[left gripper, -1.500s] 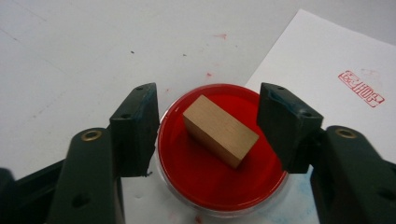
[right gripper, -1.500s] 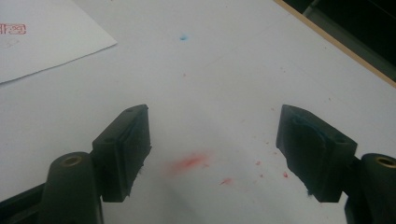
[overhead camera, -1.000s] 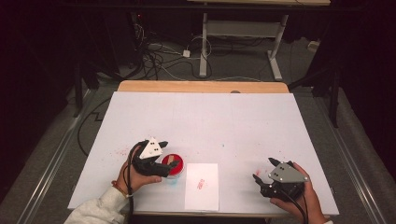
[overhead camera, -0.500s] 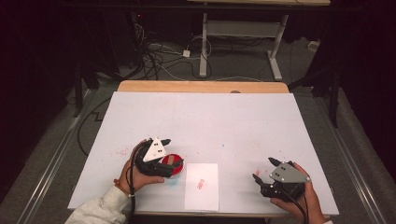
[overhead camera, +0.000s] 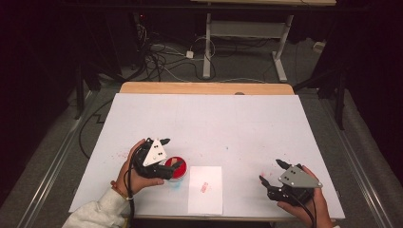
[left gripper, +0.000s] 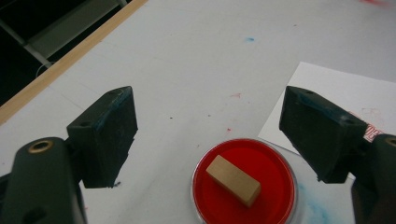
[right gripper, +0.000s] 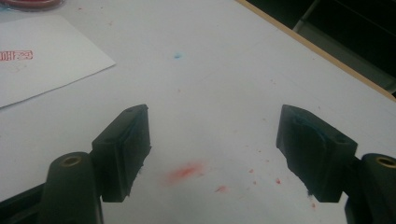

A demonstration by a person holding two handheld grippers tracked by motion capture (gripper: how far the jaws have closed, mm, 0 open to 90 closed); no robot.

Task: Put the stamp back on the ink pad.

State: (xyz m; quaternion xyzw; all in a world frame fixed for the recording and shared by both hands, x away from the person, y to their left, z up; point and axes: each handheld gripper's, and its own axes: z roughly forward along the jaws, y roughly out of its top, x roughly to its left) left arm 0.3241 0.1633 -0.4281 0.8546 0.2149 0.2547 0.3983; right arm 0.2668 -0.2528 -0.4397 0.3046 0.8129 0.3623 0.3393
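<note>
**Left hand-held gripper poised over stamp block in ink pad**

Left side: the left hand-held gripper (overhead camera: pixel 169 152) sits at the near-left of the white surface (overhead camera: pixel 214 118), held in the person's left hand (overhead camera: pixel 135 173), jaws spread wide and empty. In the left gripper view the jaws straddle the red ink pad (left gripper: pixel 244 182), a round dish just ahead of and below them. A small wooden stamp block (left gripper: pixel 233 180) lies flat on the pad, between the two jaws but nearer the right one.

Key relation: the block's long axis runs diagonally, from upper left to lower right in the left gripper view, so it is skewed to the jaw line. Judgement: a clean pinch across the short sides would need some wrist rotation, plus a lowering move. The left hand is much the nearer to the block.

Centre: a sheet of white paper (overhead camera: pixel 205 189) lies just right of the pad, carrying a red stamp imprint (overhead camera: pixel 204 186).

Right side: the right hand-held gripper (overhead camera: pixel 271 172) rests well apart at the near-right, jaws wide, holding nothing; below it are red ink smudges (right gripper: pixel 187 171) on the bare surface.
</note>
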